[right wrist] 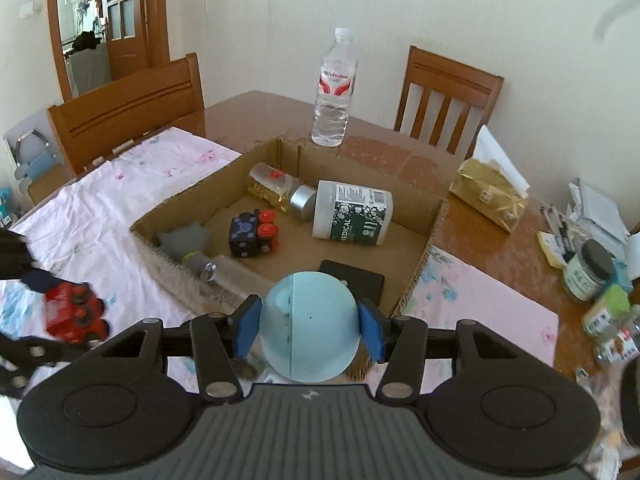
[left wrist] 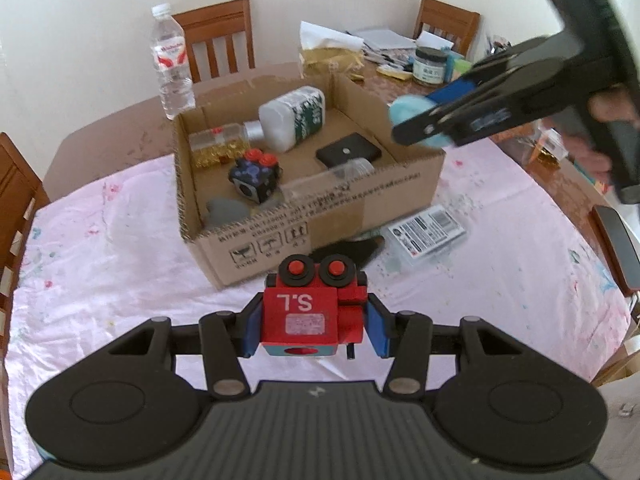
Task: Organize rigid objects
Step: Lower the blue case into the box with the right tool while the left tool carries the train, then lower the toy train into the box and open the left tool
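An open cardboard box (left wrist: 320,216) (right wrist: 416,280) stands on the table. In it lie a white medical bottle (left wrist: 294,118) (right wrist: 352,219), a clear jar with gold bits (left wrist: 218,146), a dark toy block with red buttons (left wrist: 256,176) (right wrist: 253,233), a black flat case (left wrist: 348,153) (right wrist: 352,282) and a grey piece (left wrist: 224,210). My left gripper (left wrist: 312,328) is shut on a red toy block (left wrist: 312,312) in front of the box. My right gripper (right wrist: 308,328) is shut on a pale blue ball (right wrist: 309,326) over the box's near right corner; it shows in the left wrist view (left wrist: 416,120).
A water bottle (left wrist: 172,64) (right wrist: 334,88) stands behind the box. A labelled packet (left wrist: 426,230) and a black flat object (left wrist: 352,250) lie on the pink cloth by the box. Jars (right wrist: 588,266), papers and a gold pack (right wrist: 488,194) crowd the right side. Wooden chairs surround the table.
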A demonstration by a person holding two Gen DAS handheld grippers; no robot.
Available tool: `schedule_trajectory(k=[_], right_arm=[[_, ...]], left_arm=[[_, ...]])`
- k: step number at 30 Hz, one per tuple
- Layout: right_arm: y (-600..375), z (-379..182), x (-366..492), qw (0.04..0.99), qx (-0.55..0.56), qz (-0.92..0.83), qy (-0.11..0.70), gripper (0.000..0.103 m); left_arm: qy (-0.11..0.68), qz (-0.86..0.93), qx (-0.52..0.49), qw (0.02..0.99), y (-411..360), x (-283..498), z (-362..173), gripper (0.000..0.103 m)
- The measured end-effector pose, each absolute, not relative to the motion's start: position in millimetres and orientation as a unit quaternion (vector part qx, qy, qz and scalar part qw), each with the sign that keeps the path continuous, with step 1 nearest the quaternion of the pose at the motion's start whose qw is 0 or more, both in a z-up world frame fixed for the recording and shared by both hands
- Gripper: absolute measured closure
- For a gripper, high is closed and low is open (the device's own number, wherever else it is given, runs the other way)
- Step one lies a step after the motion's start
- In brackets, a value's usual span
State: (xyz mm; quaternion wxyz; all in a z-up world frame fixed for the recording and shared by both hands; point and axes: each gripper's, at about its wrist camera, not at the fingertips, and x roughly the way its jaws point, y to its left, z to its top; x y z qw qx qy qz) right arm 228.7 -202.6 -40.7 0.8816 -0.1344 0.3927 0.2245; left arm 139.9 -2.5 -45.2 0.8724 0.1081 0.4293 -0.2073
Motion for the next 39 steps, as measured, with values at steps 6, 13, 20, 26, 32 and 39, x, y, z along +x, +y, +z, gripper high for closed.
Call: schedule_trajectory(k=[6, 13, 20, 26, 32, 39], right_arm=[[-200.5, -64.2, 244.1, 0.873, -0.135, 0.212, 0.419, 0.045], [-207.0, -52.1, 230.9, 0.886, -0.102, 0.213, 0.399, 0.000], [-210.7, -47.0, 209.0, 0.891, -0.097, 0.188, 0.403, 0.000], [-227.0, -46.2, 193.2, 0.894, -0.076, 0.168, 0.408, 0.000], [-248.5, -54.1, 185.2, 0.894, -0.049, 0.131, 0.426, 0.000], [-264.6, -65.4, 177.3, 0.888, -0.036, 0.106, 0.445, 0.000]], left_arm=[[0.426, -0.190, 0.105, 0.879, 2.8, 149.6, -39.9, 0.053], [0.428, -0.188, 0.106, 0.878, 3.4, 164.4, -37.1, 0.053], [0.409, -0.204, 0.115, 0.882, -11.6, 194.5, -25.1, 0.053], [0.389, -0.221, 0.116, 0.887, -34.0, 239.2, -18.2, 0.053], [0.397, -0.234, 0.117, 0.880, -62.9, 285.3, -36.0, 0.053], [0.407, -0.226, 0.124, 0.876, -81.3, 317.8, -58.3, 0.053]])
